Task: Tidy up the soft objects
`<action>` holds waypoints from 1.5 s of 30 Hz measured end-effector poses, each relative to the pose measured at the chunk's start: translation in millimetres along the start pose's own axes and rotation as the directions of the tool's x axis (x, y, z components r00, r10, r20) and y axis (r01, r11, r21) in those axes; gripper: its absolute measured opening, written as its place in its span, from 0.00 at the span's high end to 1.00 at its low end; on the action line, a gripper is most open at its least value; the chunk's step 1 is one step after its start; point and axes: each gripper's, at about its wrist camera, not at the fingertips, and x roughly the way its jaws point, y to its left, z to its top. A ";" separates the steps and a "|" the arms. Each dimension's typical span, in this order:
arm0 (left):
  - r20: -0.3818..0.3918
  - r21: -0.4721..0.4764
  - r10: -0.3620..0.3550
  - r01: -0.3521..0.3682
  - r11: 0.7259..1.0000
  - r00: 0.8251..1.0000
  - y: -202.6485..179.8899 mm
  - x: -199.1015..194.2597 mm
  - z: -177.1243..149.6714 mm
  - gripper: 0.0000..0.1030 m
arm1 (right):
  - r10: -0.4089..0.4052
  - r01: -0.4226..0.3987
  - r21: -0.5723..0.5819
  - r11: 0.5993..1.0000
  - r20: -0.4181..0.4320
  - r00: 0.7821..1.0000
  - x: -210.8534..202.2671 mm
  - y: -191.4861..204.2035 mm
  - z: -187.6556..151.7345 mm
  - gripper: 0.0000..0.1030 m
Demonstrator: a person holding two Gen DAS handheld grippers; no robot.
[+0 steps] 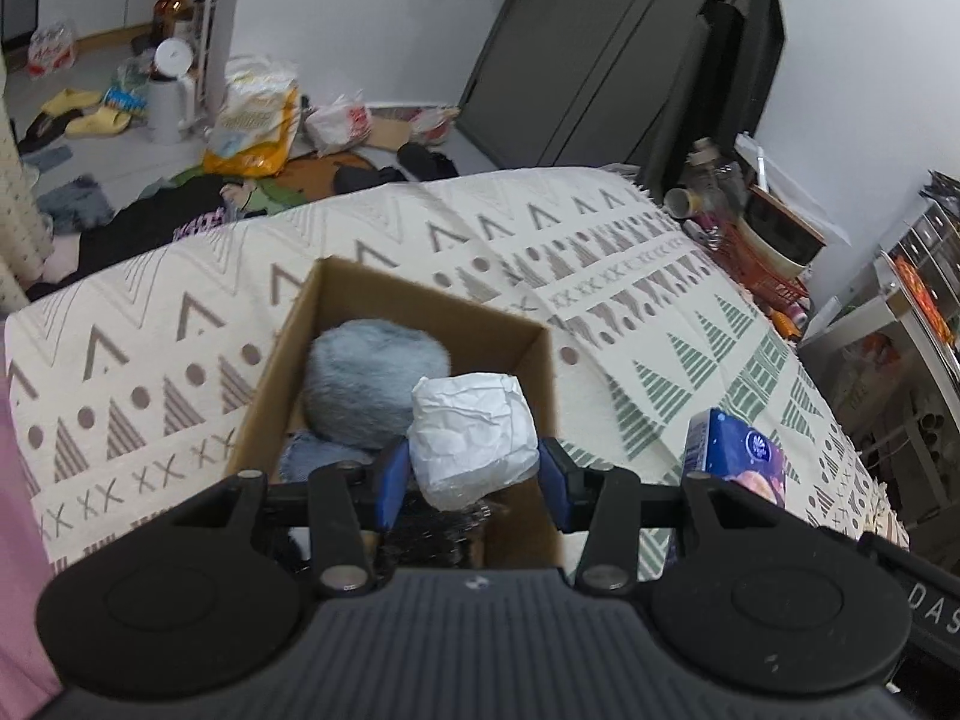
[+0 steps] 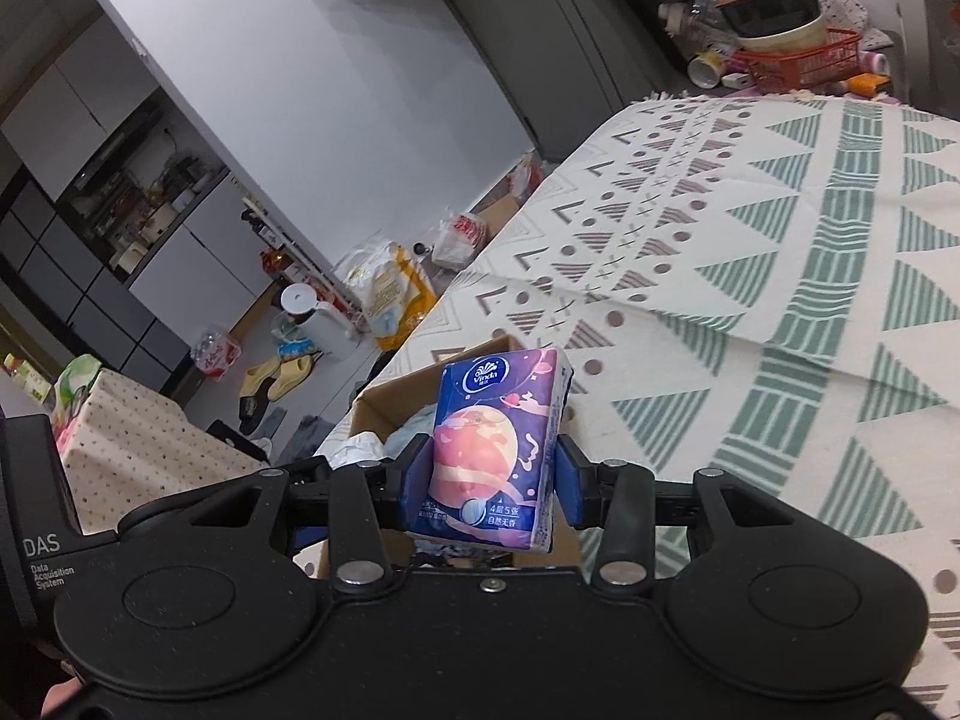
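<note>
Now white bundle (image 1: 474, 438) clamped in left tool (image 1: 471, 468)

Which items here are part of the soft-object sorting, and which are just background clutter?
Job:
open brown cardboard box
fluffy grey-blue plush ball
crumpled white paper wad, in left tongs
purple tissue pack, in right tongs

Lying about:
yellow slippers
red wire basket
white kettle

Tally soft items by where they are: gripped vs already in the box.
Gripped: 2 (white crumpled paper bundle in left gripper; Vinda tissue pack in right gripper)
In cardboard box: 2 visible (grey fluffy plush, blue-grey cloth)
Total: 4
</note>
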 end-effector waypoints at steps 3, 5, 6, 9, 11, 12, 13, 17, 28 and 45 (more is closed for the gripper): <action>-0.004 -0.019 0.004 -0.004 1.000 1.000 9.5 0.6 2.0 0.56 | 0.006 -0.006 -0.005 1.000 -0.009 1.000 6.8 7.4 -2.1 0.59; -0.005 -0.027 0.008 -0.009 1.000 1.000 13.6 0.3 3.4 0.56 | 0.009 -0.009 -0.005 1.000 -0.015 1.000 11.5 11.6 -3.9 0.59; -0.005 -0.028 0.008 -0.008 1.000 1.000 15.1 0.6 3.9 0.54 | 0.009 -0.009 -0.004 1.000 -0.018 1.000 14.0 13.4 -4.7 0.59; -0.024 -0.045 -0.001 0.000 0.999 1.000 20.0 6.6 5.8 0.48 | 0.011 -0.011 -0.001 1.000 -0.029 1.000 18.8 17.4 -7.3 0.59; -0.030 -0.066 0.005 -0.007 0.998 1.000 25.2 7.6 6.8 0.46 | 0.012 -0.012 -0.003 1.000 -0.034 0.999 21.1 20.6 -9.1 0.59; -0.024 -0.072 0.012 -0.014 0.997 1.000 27.0 6.8 7.9 0.46 | 0.015 -0.015 -0.003 1.000 -0.037 0.999 22.5 22.4 -9.9 0.59; -0.015 -0.075 0.018 -0.019 0.997 1.000 29.1 4.4 9.5 0.45 | 0.018 -0.018 -0.004 1.000 -0.040 0.999 23.4 23.9 -10.4 0.59; 0.011 -0.095 0.012 -0.011 0.995 1.000 38.3 -8.1 15.6 0.41 | 0.030 -0.030 -0.004 1.000 -0.048 0.998 27.2 31.5 -13.0 0.59; 0.038 -0.087 0.064 -0.060 0.994 0.997 49.3 -36.4 22.1 0.24 | 0.048 -0.046 0.028 0.999 -0.073 0.996 18.1 37.4 -23.2 0.48; 0.043 0.037 0.086 -0.087 0.995 0.995 3.3 -96.8 7.1 0.13 | 0.008 -0.009 0.020 1.000 0.022 1.000 -75.1 11.8 -13.4 0.35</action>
